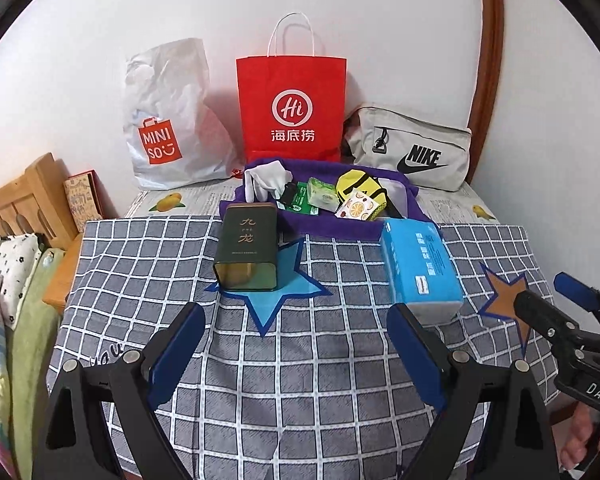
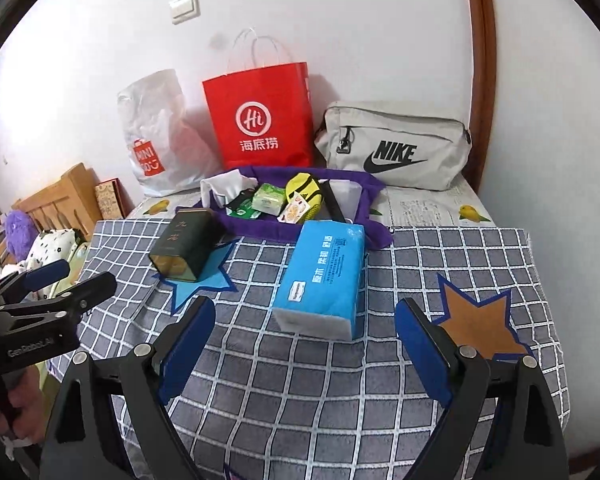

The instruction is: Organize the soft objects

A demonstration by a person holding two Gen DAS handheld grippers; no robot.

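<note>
A blue tissue pack (image 1: 420,268) (image 2: 324,276) lies on the checked cloth (image 1: 300,380) (image 2: 320,392), between a blue star patch (image 1: 278,292) (image 2: 204,280) and a brown star patch (image 1: 504,300) (image 2: 478,320). A dark green tin (image 1: 248,250) (image 2: 186,246) lies on the blue star. Behind them a purple cloth tray (image 1: 332,228) (image 2: 268,230) holds white gloves (image 1: 266,182), small packets and a yellow pouch (image 1: 360,190). My left gripper (image 1: 296,324) is open and empty, near side of the tin. My right gripper (image 2: 306,320) is open and empty, just short of the tissue pack.
Against the wall stand a white Miniso bag (image 1: 168,128), a red paper bag (image 1: 292,108) and a grey Nike bag (image 1: 412,148). A wooden bed frame (image 1: 28,200) and bedding lie to the left. The table edge drops off on the right.
</note>
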